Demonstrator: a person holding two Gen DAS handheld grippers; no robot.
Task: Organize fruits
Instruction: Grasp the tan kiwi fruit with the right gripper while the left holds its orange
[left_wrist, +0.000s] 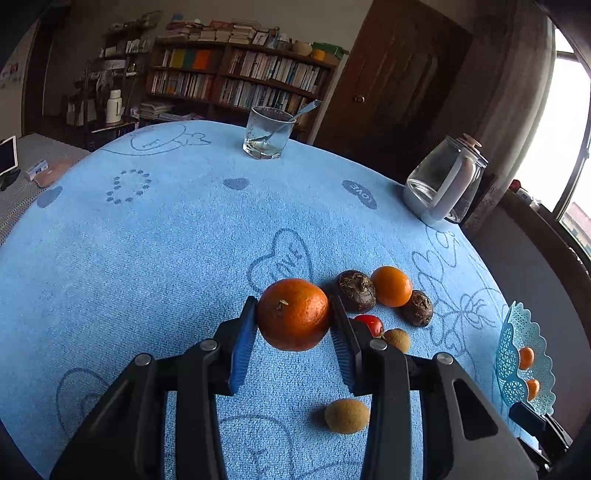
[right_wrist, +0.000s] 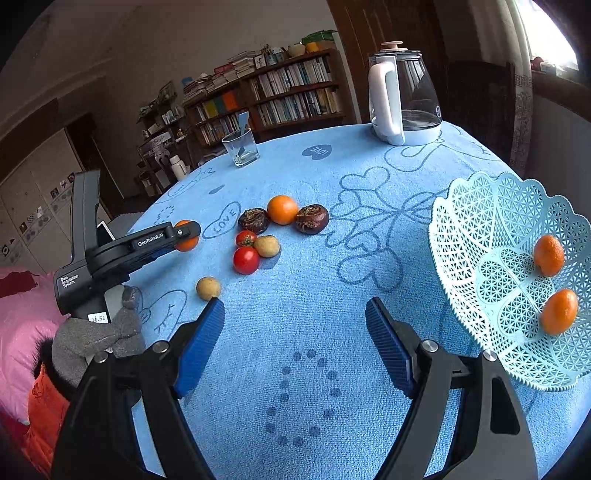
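My left gripper (left_wrist: 293, 314) is shut on a large orange (left_wrist: 293, 319) and holds it just above the blue cloth; it also shows in the right wrist view (right_wrist: 186, 236). On the cloth lie a smaller orange (right_wrist: 282, 209), two dark water chestnuts (right_wrist: 253, 220) (right_wrist: 312, 218), two tomatoes (right_wrist: 246, 260) (right_wrist: 246, 238) and two brown kiwi-like fruits (right_wrist: 266, 246) (right_wrist: 208, 288). A light blue lattice basket (right_wrist: 480, 229) at the right holds two small oranges (right_wrist: 549, 255) (right_wrist: 559, 312). My right gripper (right_wrist: 294, 343) is open and empty, above bare cloth left of the basket.
A glass kettle (right_wrist: 402, 99) stands at the far right of the table. A drinking glass with a spoon (right_wrist: 242, 147) stands at the far edge. The blue cloth (right_wrist: 295, 369) covers the round table. A bookshelf and a door are behind.
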